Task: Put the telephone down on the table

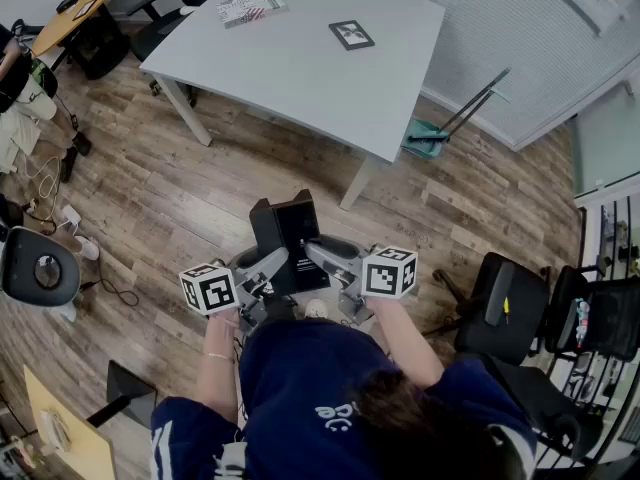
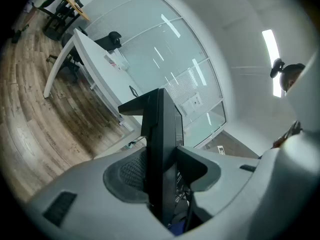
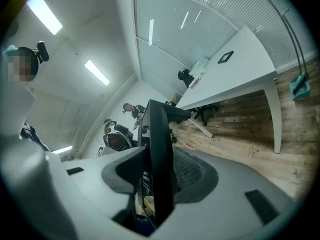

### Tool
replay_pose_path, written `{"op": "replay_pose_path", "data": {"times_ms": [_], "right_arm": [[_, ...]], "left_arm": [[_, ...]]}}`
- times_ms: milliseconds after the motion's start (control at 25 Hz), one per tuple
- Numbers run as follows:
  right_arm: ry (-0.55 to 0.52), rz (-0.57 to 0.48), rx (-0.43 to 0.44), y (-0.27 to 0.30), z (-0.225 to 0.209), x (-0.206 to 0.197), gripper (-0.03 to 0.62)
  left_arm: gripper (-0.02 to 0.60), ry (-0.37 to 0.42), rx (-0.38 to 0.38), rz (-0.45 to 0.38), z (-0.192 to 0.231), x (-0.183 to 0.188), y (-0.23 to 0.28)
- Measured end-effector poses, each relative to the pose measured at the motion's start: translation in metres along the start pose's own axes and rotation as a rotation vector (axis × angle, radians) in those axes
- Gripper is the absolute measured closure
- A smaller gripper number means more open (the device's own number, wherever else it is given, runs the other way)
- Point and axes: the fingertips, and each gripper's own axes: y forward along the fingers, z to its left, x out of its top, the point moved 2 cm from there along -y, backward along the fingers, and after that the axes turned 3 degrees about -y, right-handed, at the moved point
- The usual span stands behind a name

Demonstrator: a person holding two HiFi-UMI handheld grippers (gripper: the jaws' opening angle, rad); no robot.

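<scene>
The black telephone (image 1: pixel 288 238) hangs in the air over the wooden floor, close in front of the person and short of the white table (image 1: pixel 300 68). My left gripper (image 1: pixel 266 271) is shut on its left side and my right gripper (image 1: pixel 322 259) on its right side. In the left gripper view the telephone (image 2: pixel 161 144) stands edge-on between the ribbed pads of the left gripper (image 2: pixel 162 171). In the right gripper view it (image 3: pixel 159 149) is likewise clamped in the right gripper (image 3: pixel 156 176). Its lower part is hidden behind the jaws.
On the table lie a square marker card (image 1: pixel 351 34) and a booklet (image 1: pixel 250 8). A blue dustpan (image 1: pixel 425 136) leans by the table's right leg. Black chairs (image 1: pixel 510 303) stand at the right, a stool (image 1: pixel 40 268) at the left. A wooden round table (image 1: pixel 85 8) is far left.
</scene>
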Motion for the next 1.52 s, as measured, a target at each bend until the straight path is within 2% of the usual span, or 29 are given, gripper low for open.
{"op": "replay_pose_path", "data": {"times_ms": [280,560,1080,1320,1520], "right_arm": [[0.014,-0.014,-0.006,-0.021,0.026,-0.034,0.413],[0.017,-0.035,-0.041,-0.026,0.034,-0.048,0.413],[0.008,-0.089,-0.069,0.006,0.04,-0.041,0.407],[-0.001,-0.128,-0.106,0.052,0.045,-0.027,0.407],[-0.026,-0.151,-0.12,0.07,0.051,-0.022,0.407]], "left_arm": [[0.405,0.012,0.009,0.025,-0.02,-0.033,-0.025],[0.405,0.018,-0.012,0.055,-0.021,-0.042,-0.032],[0.405,0.077,-0.06,0.111,-0.004,-0.013,-0.045],[0.405,0.09,-0.088,0.133,0.021,0.029,-0.063],[0.405,0.101,-0.107,0.139,0.029,0.044,-0.071]]}}
